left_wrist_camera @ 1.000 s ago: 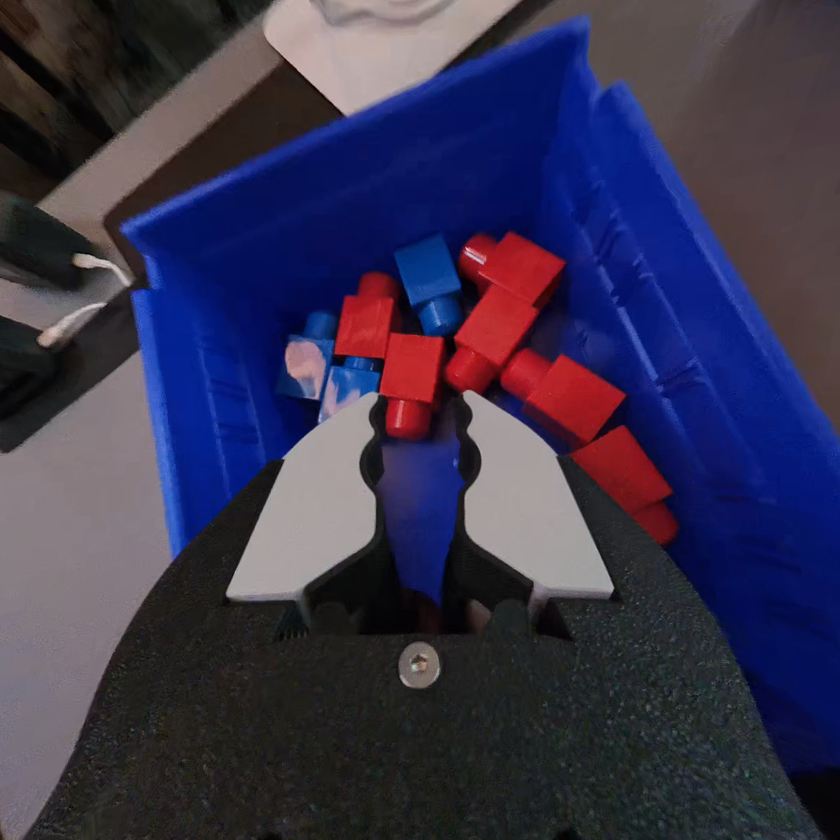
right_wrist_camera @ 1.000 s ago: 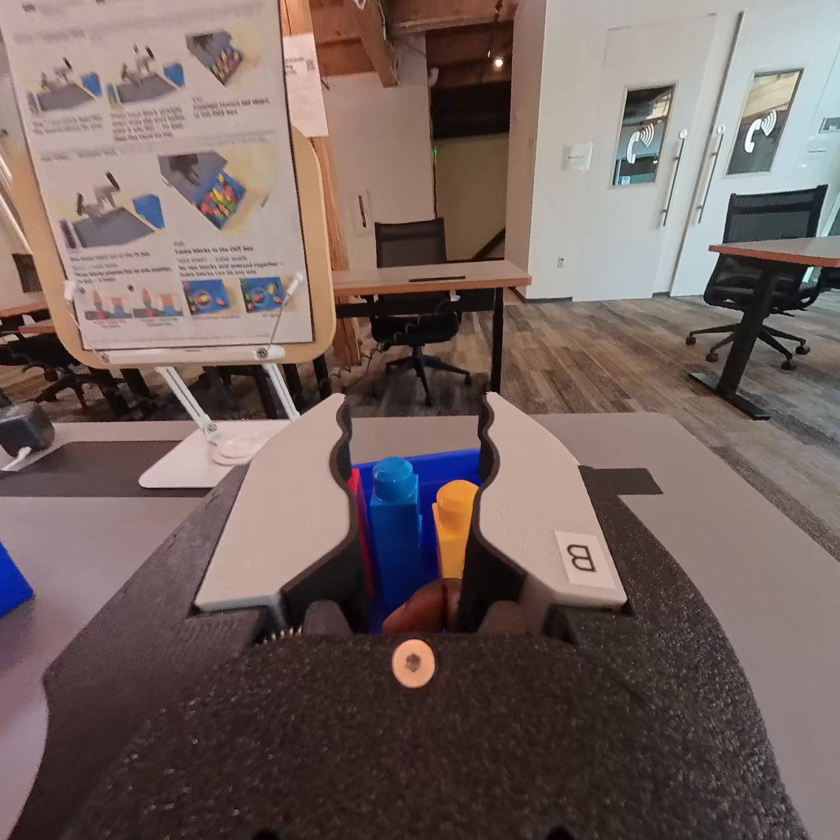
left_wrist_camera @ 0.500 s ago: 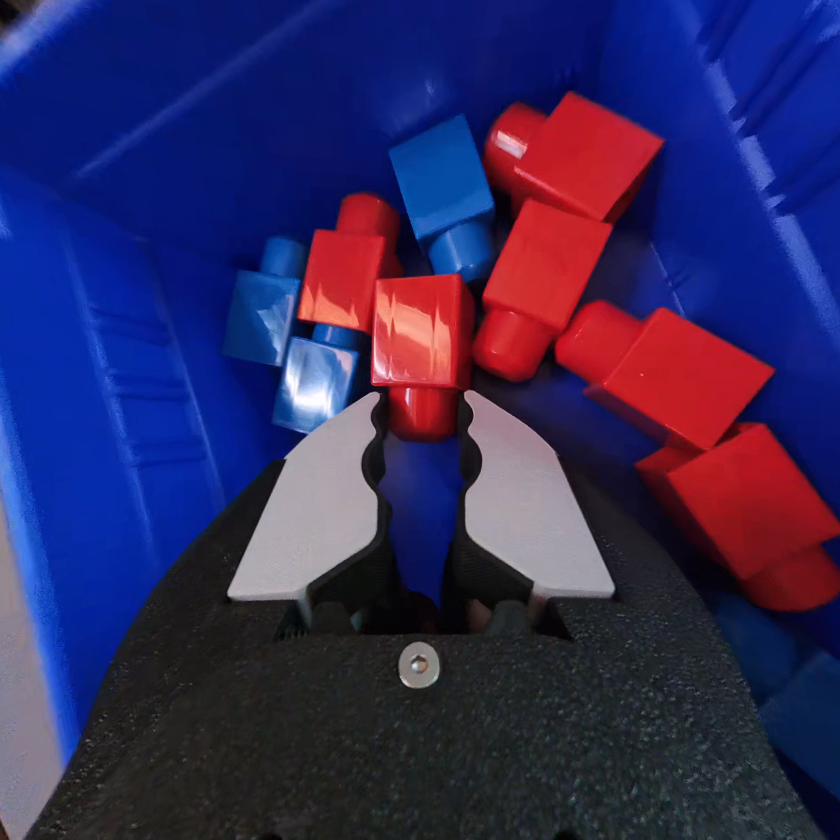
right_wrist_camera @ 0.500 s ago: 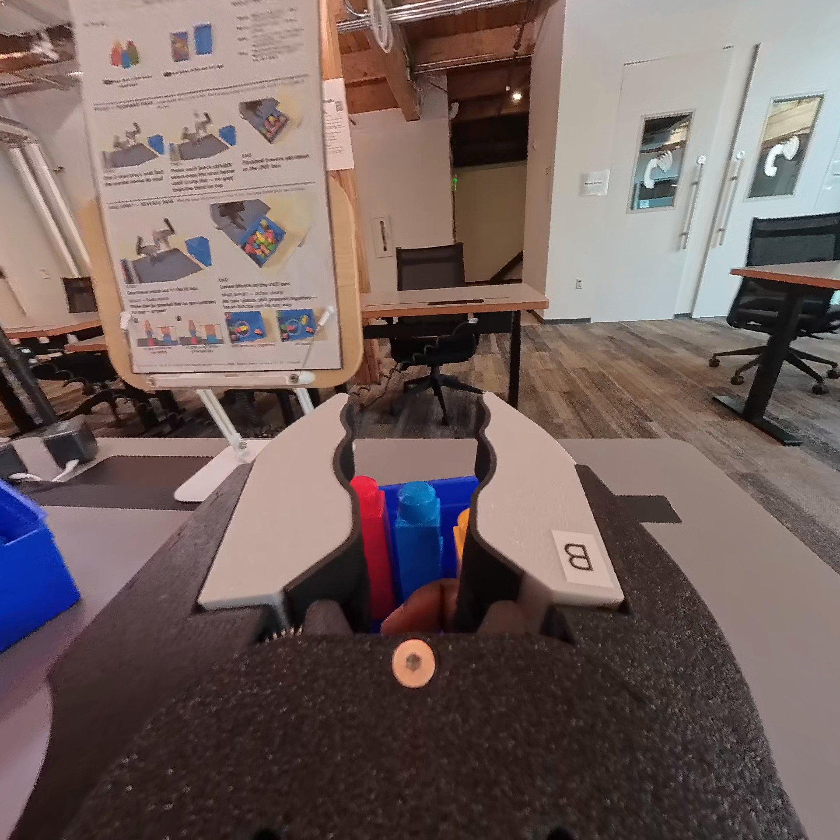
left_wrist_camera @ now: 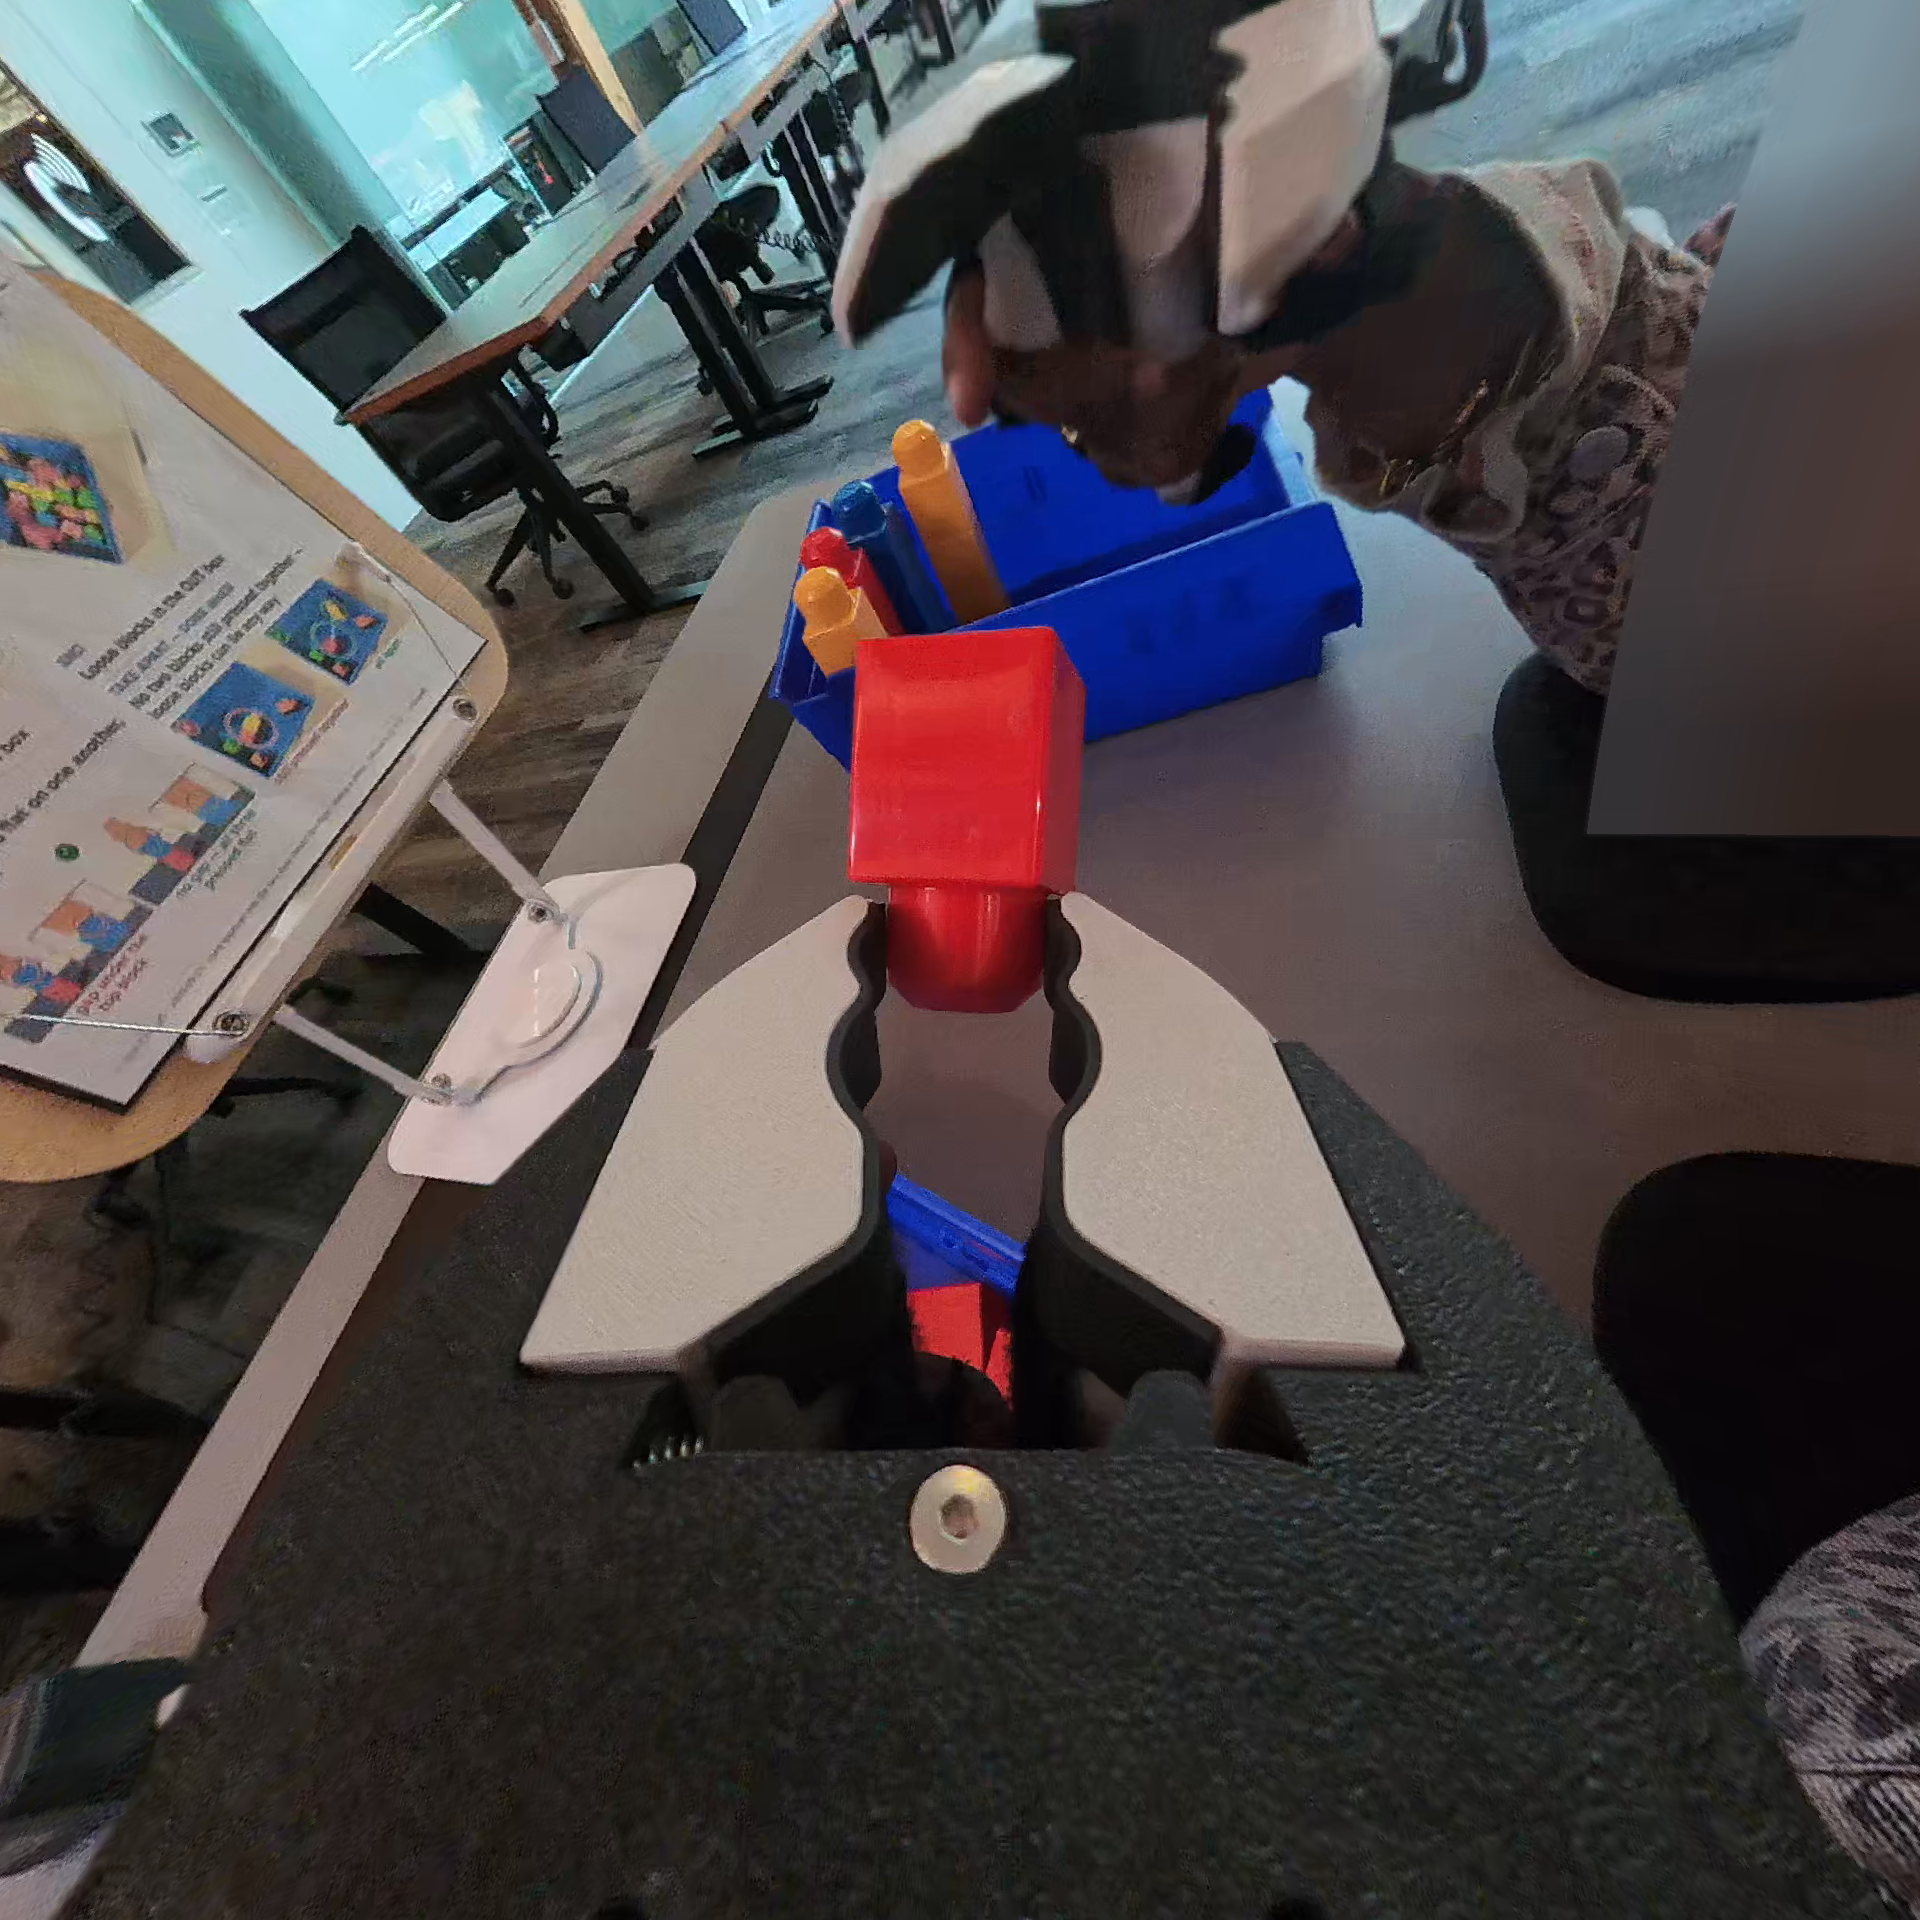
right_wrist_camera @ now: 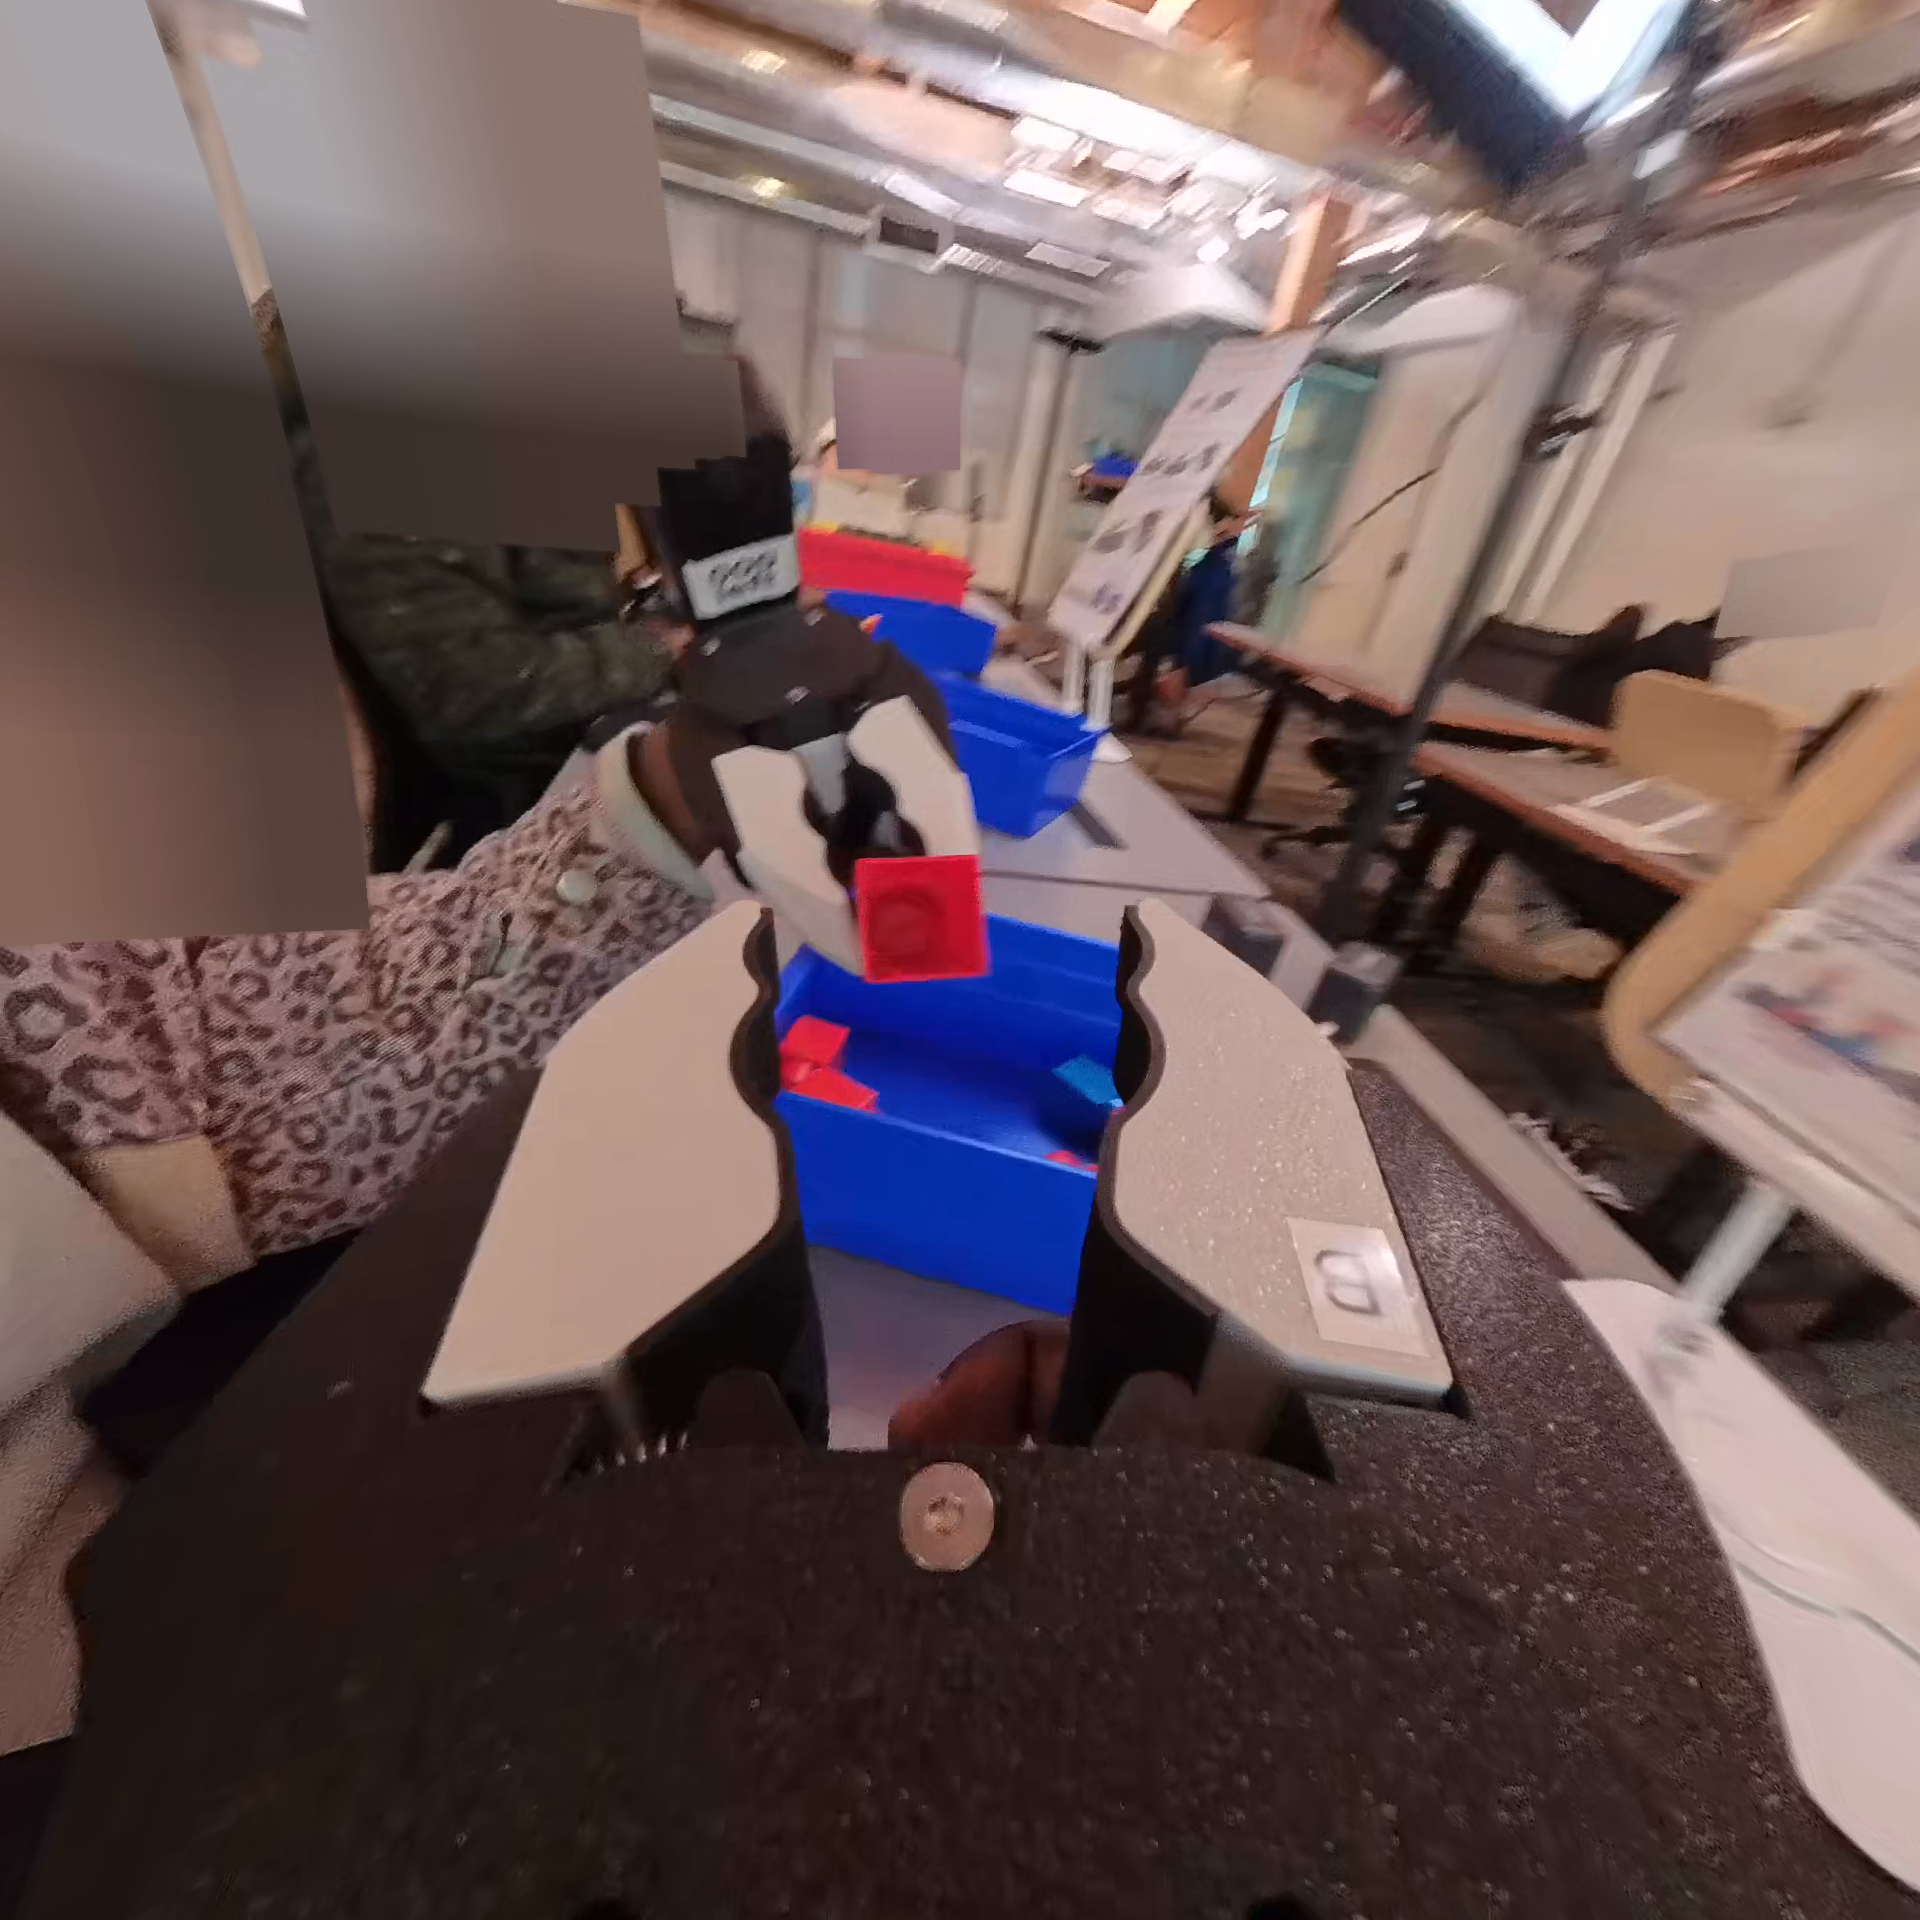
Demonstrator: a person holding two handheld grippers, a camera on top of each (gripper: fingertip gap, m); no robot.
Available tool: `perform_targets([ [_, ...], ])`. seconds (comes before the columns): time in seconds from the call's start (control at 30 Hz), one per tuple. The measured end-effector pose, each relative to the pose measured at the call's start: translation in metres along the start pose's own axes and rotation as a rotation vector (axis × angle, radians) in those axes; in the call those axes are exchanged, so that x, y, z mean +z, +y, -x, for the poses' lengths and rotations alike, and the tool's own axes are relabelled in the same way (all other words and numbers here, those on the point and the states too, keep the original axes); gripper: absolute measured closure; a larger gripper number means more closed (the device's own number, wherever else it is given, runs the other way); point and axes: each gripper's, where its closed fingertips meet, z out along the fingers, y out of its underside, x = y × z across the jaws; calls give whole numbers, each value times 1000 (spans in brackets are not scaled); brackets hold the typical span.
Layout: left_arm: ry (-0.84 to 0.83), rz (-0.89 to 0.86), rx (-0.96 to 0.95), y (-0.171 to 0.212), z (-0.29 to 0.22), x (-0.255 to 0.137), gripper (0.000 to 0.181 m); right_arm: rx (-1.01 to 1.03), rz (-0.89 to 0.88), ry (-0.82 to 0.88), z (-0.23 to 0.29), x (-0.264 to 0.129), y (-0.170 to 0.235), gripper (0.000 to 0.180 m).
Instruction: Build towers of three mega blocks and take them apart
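Centrally in the left wrist view, the left gripper (left_wrist_camera: 961,920) held a red block (left_wrist_camera: 961,769) by its round stud, jaws clamped on it, above the grey table (left_wrist_camera: 1299,935). Toward the upper right, the right gripper (left_wrist_camera: 1117,197) hung blurred with jaws apart over a blue bin (left_wrist_camera: 1164,634) of stacked towers (left_wrist_camera: 940,520).

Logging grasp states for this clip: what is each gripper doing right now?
Left gripper: shut on the red block, gripping its stud.
Right gripper: open, holding nothing.

An instruction board (left_wrist_camera: 187,727) on a white stand (left_wrist_camera: 540,1023) beside the grey table (left_wrist_camera: 1351,935).
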Motion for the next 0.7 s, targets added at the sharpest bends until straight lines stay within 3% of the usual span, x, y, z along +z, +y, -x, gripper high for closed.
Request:
perform_targets([
  [0.13, 16, 49, 32, -1, -6, 6, 152, -22, 132, -30, 15, 43, 29, 115],
  [0.17, 28, 50, 38, -2, -9, 7, 152, -31, 155, -19, 14, 50, 35, 122],
  [0.2, 33, 53, 44, -2, -10, 8, 152, -45, 163, -13, 15, 55, 40, 141],
  [0.37, -56, 152, -27, 14, 0, -5, 149, -44, 114, 7, 10, 54, 34, 145],
  [0.47, -141, 502, -219, 77, 5, -32, 145, -30, 77, 42, 0, 42, 27, 145],
  [0.57, -170, 944, -549, 161, -8, -68, 138, -30, 60, 92, -11, 30, 23, 145],
  [0.63, -42, 1032, -765, 188, -28, -68, 133, -33, 48, 114, -16, 23, 19, 145],
  [0.7, 55, 1020, -801, 202, -37, -55, 128, -38, 40, 133, -19, 18, 15, 145],
])
